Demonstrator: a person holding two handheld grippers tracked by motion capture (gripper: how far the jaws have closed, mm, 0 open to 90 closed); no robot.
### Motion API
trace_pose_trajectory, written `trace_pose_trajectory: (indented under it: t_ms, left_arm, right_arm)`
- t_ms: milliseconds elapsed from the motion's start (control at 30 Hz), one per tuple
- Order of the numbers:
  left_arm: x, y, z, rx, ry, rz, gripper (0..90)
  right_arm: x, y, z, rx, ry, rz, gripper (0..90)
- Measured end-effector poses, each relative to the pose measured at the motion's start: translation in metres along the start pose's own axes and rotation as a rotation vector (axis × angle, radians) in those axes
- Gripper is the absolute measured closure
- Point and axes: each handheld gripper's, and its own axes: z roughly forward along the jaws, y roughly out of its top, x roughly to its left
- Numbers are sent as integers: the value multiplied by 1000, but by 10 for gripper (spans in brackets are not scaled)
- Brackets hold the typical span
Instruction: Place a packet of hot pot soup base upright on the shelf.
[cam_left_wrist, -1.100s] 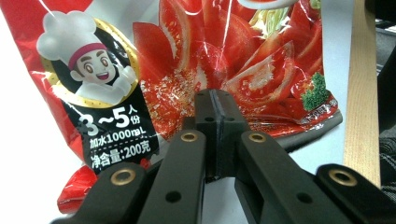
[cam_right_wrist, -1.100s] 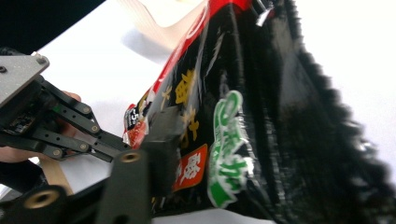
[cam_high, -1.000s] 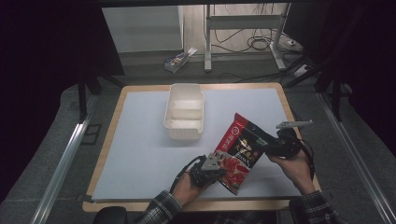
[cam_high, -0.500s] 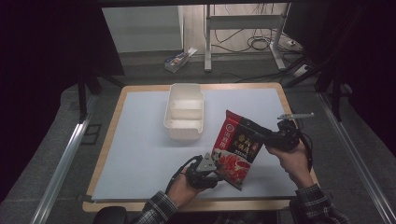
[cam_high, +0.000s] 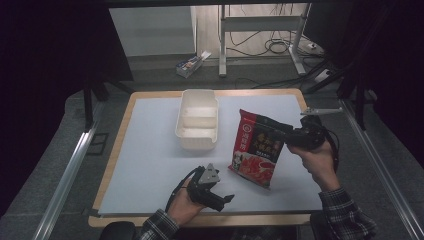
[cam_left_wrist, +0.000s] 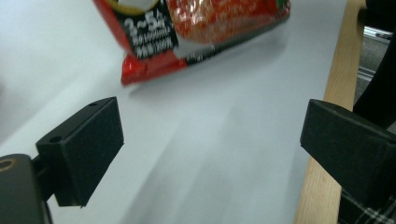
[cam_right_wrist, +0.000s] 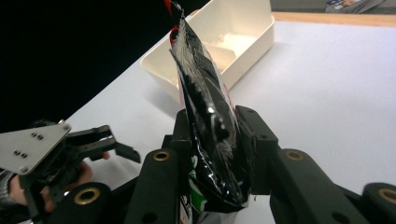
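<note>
The person's right hand (cam_high: 316, 161) is raised at the right side of the tabletop (cam_high: 150, 160), forearm in a plaid sleeve (cam_high: 345, 217) coming up from the bottom edge, and its right gripper (cam_high: 290, 136) points leftward with its jaws clamped on the edge of a red and black snack bag (cam_high: 257, 147). The bag hangs upright over the pale sheet, just right of a white divided container (cam_high: 198, 120) and apart from it. The left hand (cam_high: 182, 207) rests low near the front edge, its left gripper (cam_high: 226, 199) aimed to the right with jaws spread wide and empty. The right gripper view shows the bag edge-on, pinched between both jaws, with the container behind it. The left gripper view shows the bag's lower corner above the sheet, beyond the wide jaws, and the tabletop's wooden border at the right.
</note>
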Motion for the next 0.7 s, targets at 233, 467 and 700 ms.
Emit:
trace_pose_trajectory:
  t_ms: [233, 467, 700]
  left_arm:
    - [-3, -15, -14, 0, 68, 38, 20]
    - [1, -27, -29, -18, 121, 17, 5]
    - [6, -34, -39, -40, 140, -19, 4]
  right_arm:
    - [-5, 14, 0, -20, -13, -7, 702]
    - [-8, 29, 6, -36, -33, -15, 700]
    - [-11, 44, 15, -41, -46, -20, 699]
